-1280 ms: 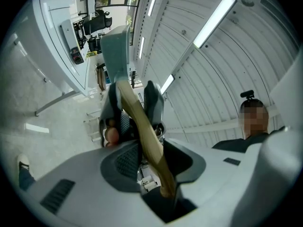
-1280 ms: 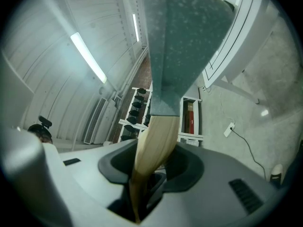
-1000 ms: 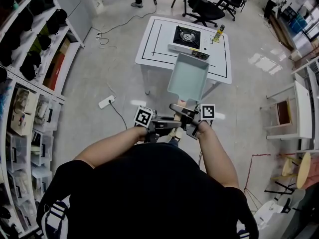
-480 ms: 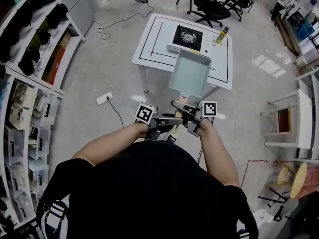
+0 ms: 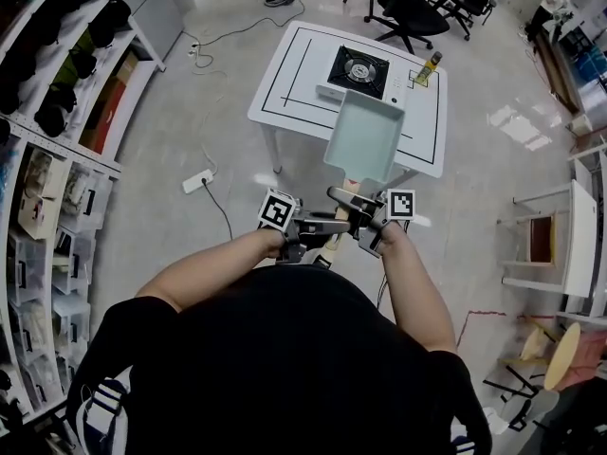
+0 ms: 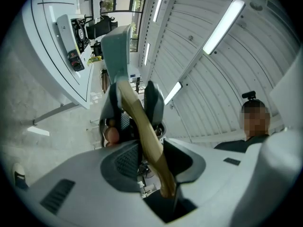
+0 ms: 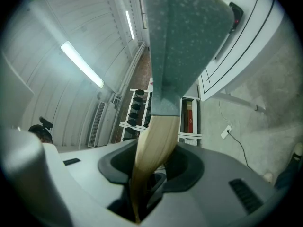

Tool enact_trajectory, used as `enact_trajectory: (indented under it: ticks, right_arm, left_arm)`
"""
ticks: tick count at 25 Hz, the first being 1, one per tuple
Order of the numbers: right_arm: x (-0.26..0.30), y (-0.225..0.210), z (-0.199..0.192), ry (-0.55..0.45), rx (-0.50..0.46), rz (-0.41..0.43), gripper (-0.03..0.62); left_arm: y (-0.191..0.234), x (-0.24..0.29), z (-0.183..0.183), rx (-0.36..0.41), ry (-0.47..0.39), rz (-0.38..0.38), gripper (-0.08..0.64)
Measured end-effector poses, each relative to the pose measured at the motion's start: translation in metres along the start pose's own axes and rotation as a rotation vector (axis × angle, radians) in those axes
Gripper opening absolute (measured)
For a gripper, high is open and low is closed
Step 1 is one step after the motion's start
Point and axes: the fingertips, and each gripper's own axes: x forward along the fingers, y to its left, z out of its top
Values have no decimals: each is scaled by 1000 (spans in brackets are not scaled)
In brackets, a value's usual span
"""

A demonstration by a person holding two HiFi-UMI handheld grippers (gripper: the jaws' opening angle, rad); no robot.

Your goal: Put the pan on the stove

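A pale green rectangular pan (image 5: 364, 136) with a wooden handle (image 5: 344, 197) is held in the air in front of the white table (image 5: 285, 83). Both grippers grip that handle: my left gripper (image 5: 318, 238) is shut on its near end (image 6: 147, 141), my right gripper (image 5: 356, 218) is shut on it closer to the pan (image 7: 151, 160). The pan's far edge overlaps the table's near side in the head view. The black-and-silver stove (image 5: 357, 72) sits on the table beyond the pan, also seen in the left gripper view as the stove (image 6: 78, 34).
A yellow bottle (image 5: 426, 66) stands on the table right of the stove. Shelves with bins (image 5: 57, 159) line the left. A power strip and cable (image 5: 199, 182) lie on the floor. Office chairs (image 5: 410, 8) stand behind the table; a white rack (image 5: 560, 235) is at right.
The pan and both grippers have moved forward toward the table; the pan's far edge now reaches over the table's near part, closer to the stove.
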Motion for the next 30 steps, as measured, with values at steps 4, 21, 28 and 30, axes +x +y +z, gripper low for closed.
enact_trajectory:
  ticks: [4,21,28,30]
  right_arm:
    - [3,-8,-13,3,-6,3,138]
    - [-54,-17,70,33,35,28,138]
    - [-77,-25,91,76,42,30,138]
    - [-81,-26,96,86,48,36,140]
  left_arm:
    - [4,-8,-11,15,4,7,147]
    - [44,65,52,0,-33,49,147]
    - [64,93,66,9,-52,76,147]
    - [68,99,69,7,-62,84,147]
